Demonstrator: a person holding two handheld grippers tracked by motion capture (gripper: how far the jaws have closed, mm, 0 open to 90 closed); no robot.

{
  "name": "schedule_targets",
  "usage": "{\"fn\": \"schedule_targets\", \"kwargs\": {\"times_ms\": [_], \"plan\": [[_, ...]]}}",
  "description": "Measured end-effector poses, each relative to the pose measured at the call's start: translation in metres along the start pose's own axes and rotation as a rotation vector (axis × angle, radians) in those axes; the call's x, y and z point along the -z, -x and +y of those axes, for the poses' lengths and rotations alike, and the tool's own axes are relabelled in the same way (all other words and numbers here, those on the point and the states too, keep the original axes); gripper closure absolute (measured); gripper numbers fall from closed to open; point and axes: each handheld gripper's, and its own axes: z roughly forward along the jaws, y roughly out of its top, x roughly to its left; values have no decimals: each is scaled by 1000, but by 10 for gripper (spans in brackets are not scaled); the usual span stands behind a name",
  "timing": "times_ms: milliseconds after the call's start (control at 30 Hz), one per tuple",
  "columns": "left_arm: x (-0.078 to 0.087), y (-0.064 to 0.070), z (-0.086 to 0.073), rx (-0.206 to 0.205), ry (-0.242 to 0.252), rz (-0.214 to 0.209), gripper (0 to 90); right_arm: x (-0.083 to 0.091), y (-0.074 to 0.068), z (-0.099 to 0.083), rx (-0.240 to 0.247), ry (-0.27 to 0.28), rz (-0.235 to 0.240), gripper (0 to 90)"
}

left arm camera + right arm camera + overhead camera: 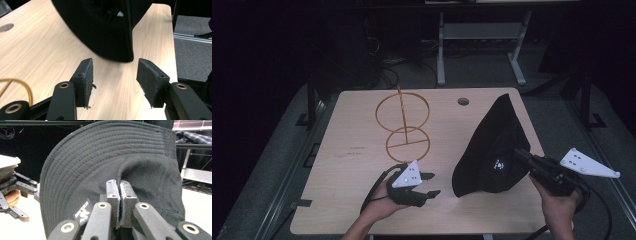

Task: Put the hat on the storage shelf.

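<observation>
Right gripper view: jaws pinching hat [105, 165]

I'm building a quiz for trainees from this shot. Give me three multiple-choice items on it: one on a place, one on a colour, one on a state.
1. Where does the wire stand sit relative to the hat?
A. to its left
B. to its right
C. on top of it

2. What colour is the hat?
A. red
B. black
C. white

3. How do the left hand-held gripper's jaws stand?
A. shut on the hat
B. shut on nothing
C. open

Answers: 1 A, the high view shows it at table centre-left; 2 B, black fabric throughout; 3 C, its pads stand apart while the right hand-held gripper pinches the hat.
</observation>
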Motion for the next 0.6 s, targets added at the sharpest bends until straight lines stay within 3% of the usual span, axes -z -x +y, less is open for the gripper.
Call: {"fn": "schedule_targets", "kwargs": {"times_ms": [267,600], "plan": [[10,-2,-19,35,-10,19,447,-2,0,17,19,-8,7,875],[17,-5,-35,43,-30,47,428,-6,-4,33,51,-27,19,875]]}}
